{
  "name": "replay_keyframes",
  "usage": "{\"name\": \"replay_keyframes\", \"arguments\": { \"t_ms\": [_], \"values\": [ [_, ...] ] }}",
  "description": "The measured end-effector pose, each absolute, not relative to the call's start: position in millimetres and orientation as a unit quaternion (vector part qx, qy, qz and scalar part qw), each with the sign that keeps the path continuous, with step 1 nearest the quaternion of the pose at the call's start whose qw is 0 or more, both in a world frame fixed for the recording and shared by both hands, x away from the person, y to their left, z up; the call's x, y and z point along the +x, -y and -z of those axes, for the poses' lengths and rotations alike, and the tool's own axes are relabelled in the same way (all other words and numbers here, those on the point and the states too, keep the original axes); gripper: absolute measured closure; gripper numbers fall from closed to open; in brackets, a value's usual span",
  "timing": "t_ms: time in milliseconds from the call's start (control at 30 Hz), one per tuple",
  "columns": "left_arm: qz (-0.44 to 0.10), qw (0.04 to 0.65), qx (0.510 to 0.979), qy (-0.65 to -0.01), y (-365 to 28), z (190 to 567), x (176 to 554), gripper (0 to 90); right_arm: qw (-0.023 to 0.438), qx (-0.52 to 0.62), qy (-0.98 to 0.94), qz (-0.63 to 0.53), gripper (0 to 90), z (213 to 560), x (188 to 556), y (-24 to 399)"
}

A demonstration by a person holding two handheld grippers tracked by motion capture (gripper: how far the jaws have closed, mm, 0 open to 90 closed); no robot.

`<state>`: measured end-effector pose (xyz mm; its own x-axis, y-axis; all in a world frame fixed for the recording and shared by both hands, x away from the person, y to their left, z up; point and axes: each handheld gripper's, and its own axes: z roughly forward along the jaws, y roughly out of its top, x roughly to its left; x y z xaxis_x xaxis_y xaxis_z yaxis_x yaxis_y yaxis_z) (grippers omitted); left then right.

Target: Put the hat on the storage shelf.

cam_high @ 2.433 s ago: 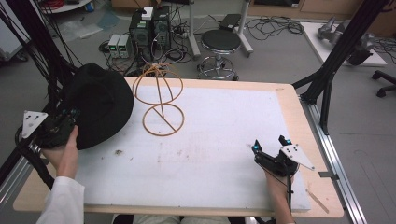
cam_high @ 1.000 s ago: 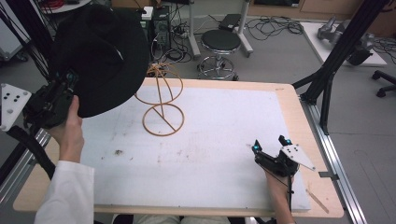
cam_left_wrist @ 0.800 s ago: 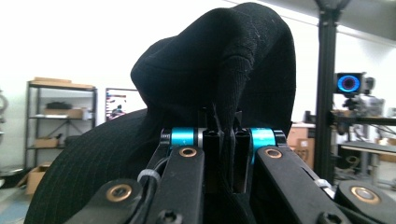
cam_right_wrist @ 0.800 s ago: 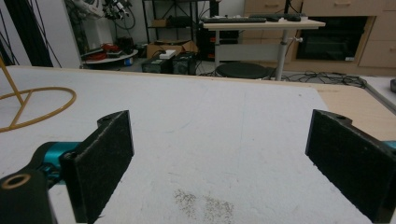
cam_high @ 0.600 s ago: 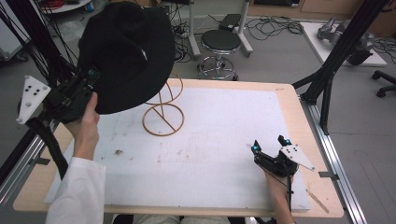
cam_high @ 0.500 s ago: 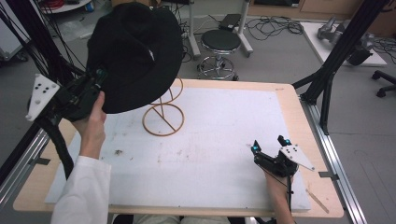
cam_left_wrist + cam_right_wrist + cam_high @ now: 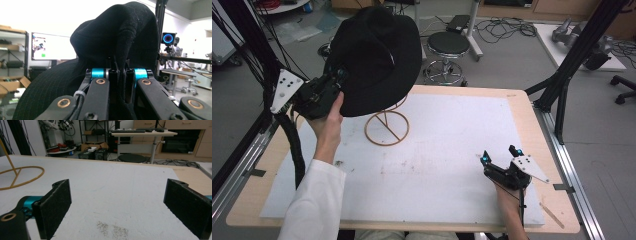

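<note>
A black brimmed hat (image 7: 377,55) hangs in the air above the gold wire hat stand (image 7: 387,128), hiding the stand's upper part. My left gripper (image 7: 339,80) is shut on the hat's brim at its left edge. In the left gripper view the brim fabric (image 7: 112,37) is pinched between the pads of that gripper (image 7: 120,75). My right gripper (image 7: 499,155) rests low on the white mat at the front right, open. Its view shows nothing between the jaws of the right gripper (image 7: 117,207), and the stand's ring base (image 7: 22,176) lies far to the left.
A white mat (image 7: 452,150) covers most of the wooden table (image 7: 532,120). Black frame posts (image 7: 562,85) rise at the right edge, with cables and posts at the left. A round stool (image 7: 448,45) stands on the floor behind the table.
My left gripper lifted the hat off the table's left side and carried it up and rightward until it hangs over the wire stand. The right gripper has stayed where it was.
</note>
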<state>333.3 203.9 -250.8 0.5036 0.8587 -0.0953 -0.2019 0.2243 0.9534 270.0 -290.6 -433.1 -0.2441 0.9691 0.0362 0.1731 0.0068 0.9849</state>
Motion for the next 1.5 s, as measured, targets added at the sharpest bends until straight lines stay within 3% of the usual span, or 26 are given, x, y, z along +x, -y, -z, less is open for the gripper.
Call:
{"name": "replay_keyframes", "arguments": {
  "t_ms": [567, 867, 1400, 1500],
  "values": [
    [-0.299, 0.674, 0.575, -0.354, -187, 275, 360, 87.3, 0.383, 0.473, -0.599, -0.521, 6.8, 433, 269, 290],
    [-0.302, 0.648, 0.580, -0.391, -196, 277, 370, 87.0, 0.382, 0.476, -0.596, -0.522, 6.8, 433, 269, 291],
    [-0.283, 0.645, 0.597, -0.384, -193, 283, 371, 83.6, 0.381, 0.475, -0.597, -0.522, 6.8, 433, 269, 291],
    [-0.279, 0.644, 0.598, -0.387, -192, 285, 371, 77.7, 0.382, 0.475, -0.596, -0.523, 6.8, 433, 269, 291]
  ]
}}
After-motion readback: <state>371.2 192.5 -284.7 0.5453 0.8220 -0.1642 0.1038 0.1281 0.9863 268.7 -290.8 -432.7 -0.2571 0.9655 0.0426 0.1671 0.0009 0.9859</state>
